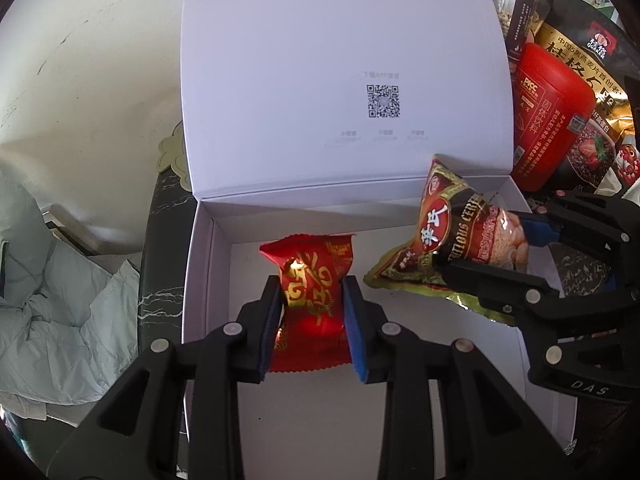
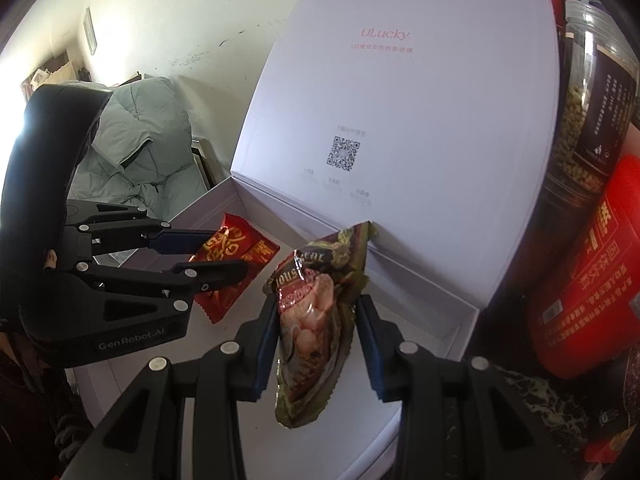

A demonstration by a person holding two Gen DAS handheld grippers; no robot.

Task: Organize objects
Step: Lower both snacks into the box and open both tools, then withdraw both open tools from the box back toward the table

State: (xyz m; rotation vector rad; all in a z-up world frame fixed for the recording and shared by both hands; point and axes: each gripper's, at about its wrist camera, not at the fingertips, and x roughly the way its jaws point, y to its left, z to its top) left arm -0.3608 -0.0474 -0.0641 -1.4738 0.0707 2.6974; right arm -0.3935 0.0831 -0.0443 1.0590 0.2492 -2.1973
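Note:
A white box [image 1: 202, 280] with its lid [image 1: 344, 80] standing open sits in front of me. My left gripper [image 1: 312, 300] is shut on a red candy packet [image 1: 310, 280] with gold characters, held inside the box near its floor. My right gripper [image 2: 318, 320] is shut on a brown and gold cereal sachet [image 2: 316, 312], held upright over the box's right part. In the left wrist view the sachet [image 1: 452, 232] and the right gripper [image 1: 480, 244] show at the right. In the right wrist view the candy packet [image 2: 232, 256] sits in the left gripper [image 2: 224, 256].
A red canister [image 1: 548, 120], a clear jar of beans [image 1: 516, 12] and a Quaker oats bag [image 1: 592, 80] stand right of the box on a dark marble table [image 1: 160, 280]. A pale green jacket [image 1: 56, 300] lies left of the table. A white wall is behind.

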